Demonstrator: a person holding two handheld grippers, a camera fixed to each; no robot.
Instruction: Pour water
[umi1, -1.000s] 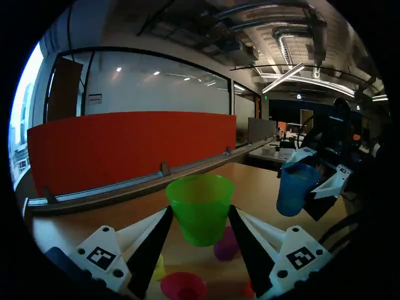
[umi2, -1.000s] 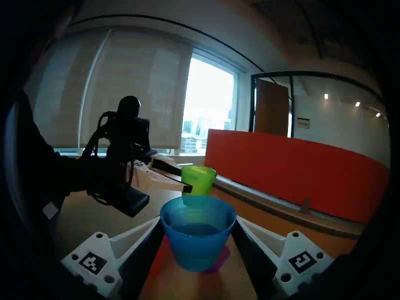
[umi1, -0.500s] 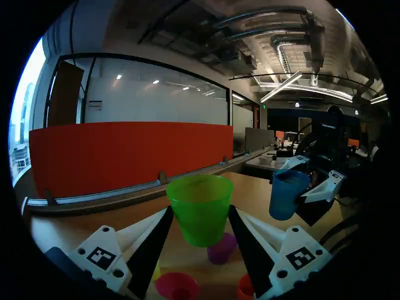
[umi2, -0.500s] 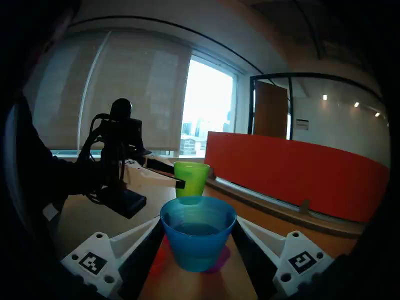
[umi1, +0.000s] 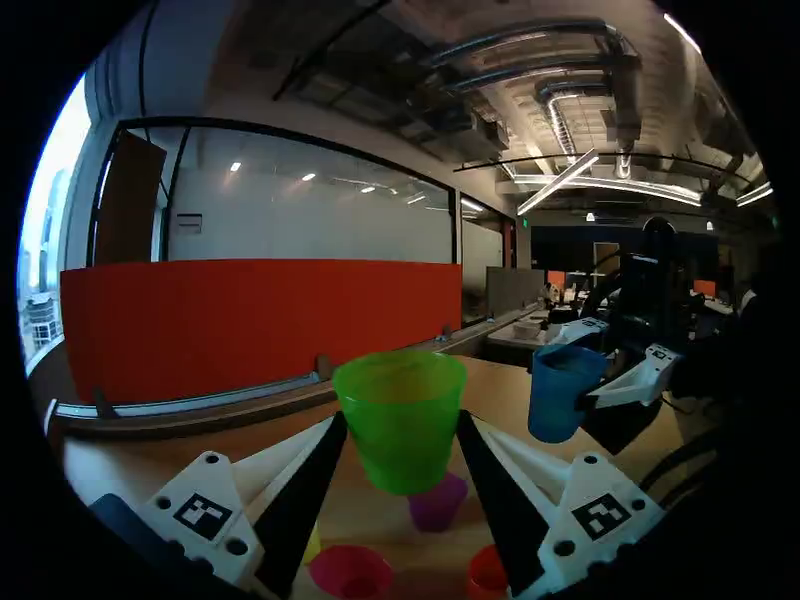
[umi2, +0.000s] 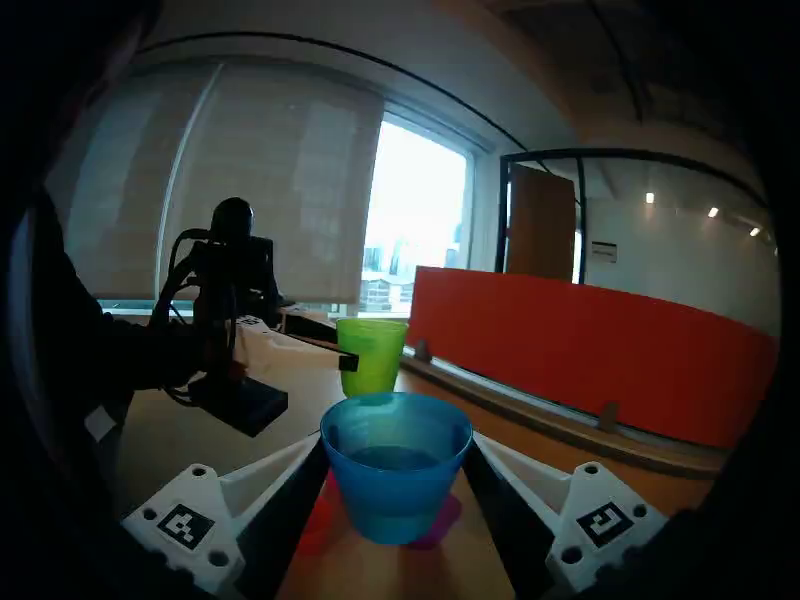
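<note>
My left gripper (umi1: 400, 425) pinches the green cup (umi1: 400, 395) upright, its inside hidden from me. My right gripper (umi2: 396, 447) clamps the blue cup (umi2: 396, 495), which has water (umi2: 397, 458) low in it. Both cups hang apart above the wooden table (umi1: 250, 440), where a purple cup (umi1: 436, 503), a pink cup (umi1: 350, 572) and an orange cup (umi1: 487, 575) stand, with a red partition (umi1: 260, 320) behind.

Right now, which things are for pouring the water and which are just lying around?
For the job: green cup in the left tongs, blue cup of water in the right tongs.
Just lying about: purple cup, pink cup, orange cup.
</note>
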